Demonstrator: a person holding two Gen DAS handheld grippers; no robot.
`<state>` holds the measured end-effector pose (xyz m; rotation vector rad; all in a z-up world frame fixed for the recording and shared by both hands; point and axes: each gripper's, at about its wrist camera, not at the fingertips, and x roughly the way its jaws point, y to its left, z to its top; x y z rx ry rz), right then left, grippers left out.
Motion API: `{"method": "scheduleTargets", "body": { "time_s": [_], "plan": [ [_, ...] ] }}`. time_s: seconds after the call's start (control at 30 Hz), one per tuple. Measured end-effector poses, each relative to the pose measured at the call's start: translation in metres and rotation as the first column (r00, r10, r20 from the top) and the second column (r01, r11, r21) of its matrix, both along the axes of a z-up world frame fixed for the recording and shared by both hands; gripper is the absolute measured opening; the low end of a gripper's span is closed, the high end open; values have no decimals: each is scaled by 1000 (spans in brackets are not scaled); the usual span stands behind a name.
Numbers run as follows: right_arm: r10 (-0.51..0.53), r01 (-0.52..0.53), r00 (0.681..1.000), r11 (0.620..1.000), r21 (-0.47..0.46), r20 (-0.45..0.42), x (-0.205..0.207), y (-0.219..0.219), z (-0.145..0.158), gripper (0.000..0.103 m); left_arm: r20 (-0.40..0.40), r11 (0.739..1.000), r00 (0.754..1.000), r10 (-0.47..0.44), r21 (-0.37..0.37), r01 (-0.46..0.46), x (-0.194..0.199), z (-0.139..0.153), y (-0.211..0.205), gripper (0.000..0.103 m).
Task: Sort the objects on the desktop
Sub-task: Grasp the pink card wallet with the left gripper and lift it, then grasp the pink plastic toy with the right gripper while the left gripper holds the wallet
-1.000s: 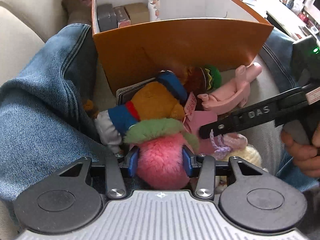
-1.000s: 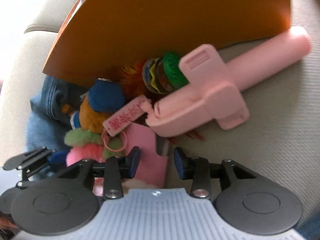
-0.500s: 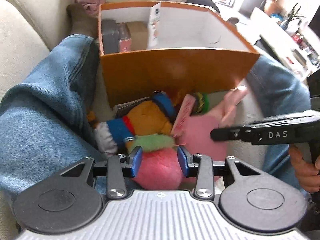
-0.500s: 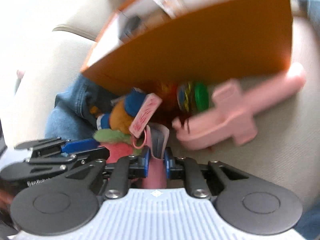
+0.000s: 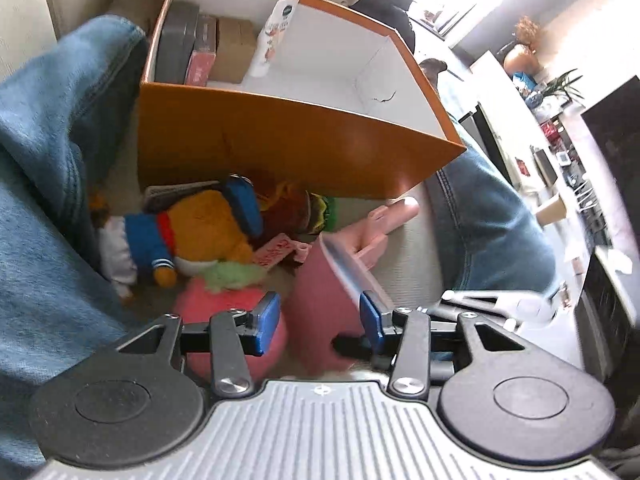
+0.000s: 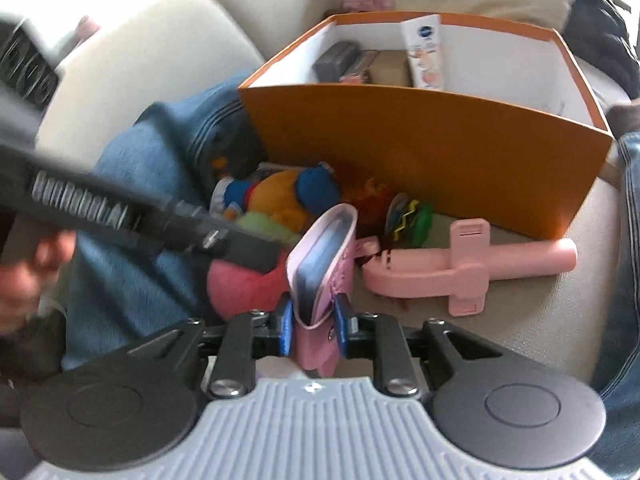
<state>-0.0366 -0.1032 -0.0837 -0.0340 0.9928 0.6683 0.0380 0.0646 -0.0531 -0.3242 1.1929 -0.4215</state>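
Note:
My right gripper (image 6: pixel 313 326) is shut on a pink pouch (image 6: pixel 320 264) with a dark inside and holds it upright above the sofa seat; its jaws are opening slightly, with the pads still against the pouch. My left gripper (image 5: pixel 319 317) is open and its jaws are widening. The pink fluffy ball (image 5: pixel 216 308) lies just left of its left pad. The lifted pouch (image 5: pixel 320 300) shows between its fingers. An orange plush with a blue cap (image 5: pixel 208 224) and a pink plastic holder (image 6: pixel 460 268) lie in front of the orange box (image 6: pixel 420 144).
The box (image 5: pixel 280 140) has white walls and holds a grey case, a red box, a brown box and a white tube at its far left. A person's jeans-clad legs (image 5: pixel 48 168) flank the pile. A burger-shaped charm (image 6: pixel 408 216) lies by the box wall.
The right gripper closed on the pink pouch and lifted it, rolling as it rose. The left gripper let the pink fluffy ball out from between its pads and tilted up toward the box.

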Motion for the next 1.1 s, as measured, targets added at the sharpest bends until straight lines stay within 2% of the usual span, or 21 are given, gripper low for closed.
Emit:
{"method": "scheduleTargets", "body": {
  "time_s": [0.17,0.23,0.33,0.4,0.43,0.47,0.6,0.7,0.77,0.83,0.97,1.03,1.1],
  "plan": [
    [64,-63,998,998,-29,13,-11,12,0,35,-47,1000,999,-5,17,6,10,-6,-13,58],
    [112,-111,993,993,-46,27,-17,17,-1,35,-62,1000,998,-8,28,10,9,-7,-15,58],
    [158,-157,987,987,-30,20,-21,22,-2,36,-100,995,995,-12,95,21,10,-15,-22,59],
    [161,-160,987,986,-35,17,-21,23,-3,36,-122,995,992,-29,87,40,7,-21,-25,59],
    [159,-159,987,987,-32,12,-20,23,-3,36,-130,996,991,-35,81,46,6,-23,-25,53],
    [154,-154,988,988,-27,3,-19,21,-4,37,-133,996,991,-34,80,45,5,-24,-25,40],
    [158,-158,987,987,-27,-15,-17,14,-3,36,-116,994,992,-43,96,54,1,-25,-24,32],
    [187,-187,982,982,-39,-8,-13,2,5,41,-91,989,994,-64,124,75,-1,-22,-26,24],
    [205,-202,979,974,-101,18,-7,-6,10,41,-66,983,995,-69,163,79,-3,-18,-27,20],
    [231,-219,972,959,-180,46,5,-13,13,41,-59,984,995,-75,157,83,-3,-15,-24,19],
    [310,-259,946,899,-352,97,37,-19,13,44,-5,983,997,-79,169,78,-7,-2,-22,19],
    [360,-292,928,865,-408,97,56,-18,10,53,14,984,997,-74,161,71,-7,5,-20,19],
    [415,-341,906,832,-437,82,73,-15,3,54,25,988,998,-64,143,60,-7,10,-16,19]
  ]
}}
